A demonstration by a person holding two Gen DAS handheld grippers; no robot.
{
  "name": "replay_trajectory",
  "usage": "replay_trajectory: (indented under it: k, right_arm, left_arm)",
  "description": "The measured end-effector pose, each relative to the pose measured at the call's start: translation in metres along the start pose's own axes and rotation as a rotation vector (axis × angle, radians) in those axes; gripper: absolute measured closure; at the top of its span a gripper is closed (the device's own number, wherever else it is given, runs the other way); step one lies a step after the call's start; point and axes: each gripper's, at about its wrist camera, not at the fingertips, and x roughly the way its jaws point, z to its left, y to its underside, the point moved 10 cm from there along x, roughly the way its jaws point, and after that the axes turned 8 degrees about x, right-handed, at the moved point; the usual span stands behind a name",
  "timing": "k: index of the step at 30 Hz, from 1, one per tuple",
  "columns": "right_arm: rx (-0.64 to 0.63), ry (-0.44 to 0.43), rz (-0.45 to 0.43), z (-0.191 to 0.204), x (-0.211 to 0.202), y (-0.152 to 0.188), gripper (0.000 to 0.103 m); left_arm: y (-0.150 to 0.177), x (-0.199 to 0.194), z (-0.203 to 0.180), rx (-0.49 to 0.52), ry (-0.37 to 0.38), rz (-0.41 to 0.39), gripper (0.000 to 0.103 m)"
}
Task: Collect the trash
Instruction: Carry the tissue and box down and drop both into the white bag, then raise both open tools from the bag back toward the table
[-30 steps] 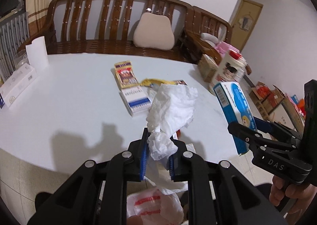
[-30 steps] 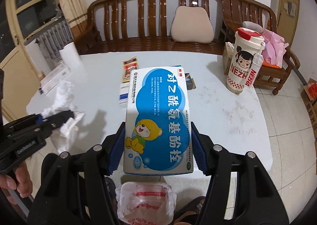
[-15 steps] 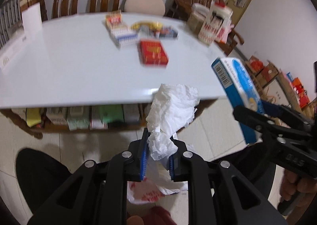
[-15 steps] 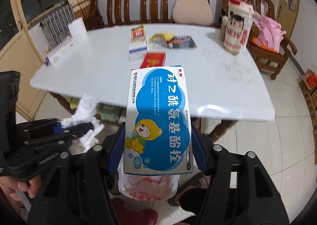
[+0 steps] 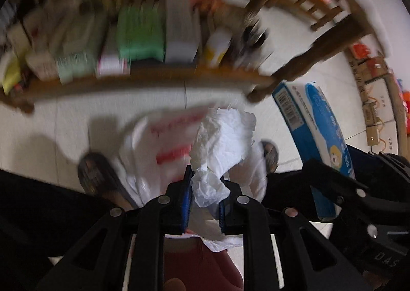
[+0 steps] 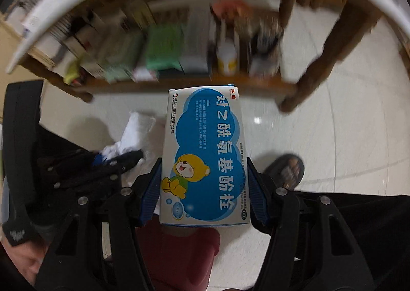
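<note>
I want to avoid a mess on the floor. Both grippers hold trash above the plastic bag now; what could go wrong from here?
1. The left gripper pinches only the lower end of the crumpled tissue; the loose upper part may miss the white plastic bag.
2. The medicine box in the right gripper looks long against the soft, blurred bag mouth and may catch its edge.
3. A sandalled foot stands close; dropped trash may land beside it.
</note>
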Motion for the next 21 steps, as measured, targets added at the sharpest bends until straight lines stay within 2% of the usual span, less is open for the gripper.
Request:
replay_trajectory:
  k: [2,4,6,7,8,9,10,11,12,14,21]
  right_arm:
    - [0.053,-0.022,0.083,-0.007,0.037,0.006,0.044]
    - [0.092,-0.023,0.116,-0.012,0.059,0.007,0.044]
    - [0.128,-0.057,0.174,-0.012,0.079,0.012,0.043]
    - [0.128,-0.033,0.196,-0.014,0.088,0.013,0.043]
    - [0.11,-0.023,0.207,-0.013,0.094,0.015,0.043]
    - [0.102,-0.023,0.22,-0.011,0.099,0.017,0.041]
    - [0.106,-0.029,0.24,-0.009,0.105,0.019,0.024]
    - [0.109,-0.03,0.242,-0.008,0.108,0.018,0.017]
    - [0.114,-0.028,0.229,-0.008,0.108,0.015,0.012]
    - [0.121,0.004,0.217,-0.013,0.108,0.012,0.011]
    - [0.182,-0.025,0.203,-0.02,0.105,0.01,0.011]
  left_arm:
    - [0.007,0.023,0.003,-0.031,0.014,0.042,0.085]
    - [0.016,0.048,0.01,-0.067,0.031,0.096,0.084]
    - [0.025,0.072,0.02,-0.105,0.03,0.154,0.076]
    - [0.028,0.078,0.023,-0.111,0.027,0.173,0.073]
    - [0.031,0.084,0.024,-0.12,0.03,0.188,0.064]
    - [0.033,0.086,0.026,-0.128,0.026,0.194,0.046]
    - [0.032,0.085,0.029,-0.128,0.013,0.184,0.033]
    - [0.03,0.083,0.03,-0.126,0.009,0.176,0.016]
    - [0.029,0.082,0.03,-0.129,0.015,0.17,0.012]
    - [0.027,0.079,0.033,-0.134,-0.001,0.158,0.01]
    - [0.023,0.075,0.04,-0.158,-0.005,0.144,0.009]
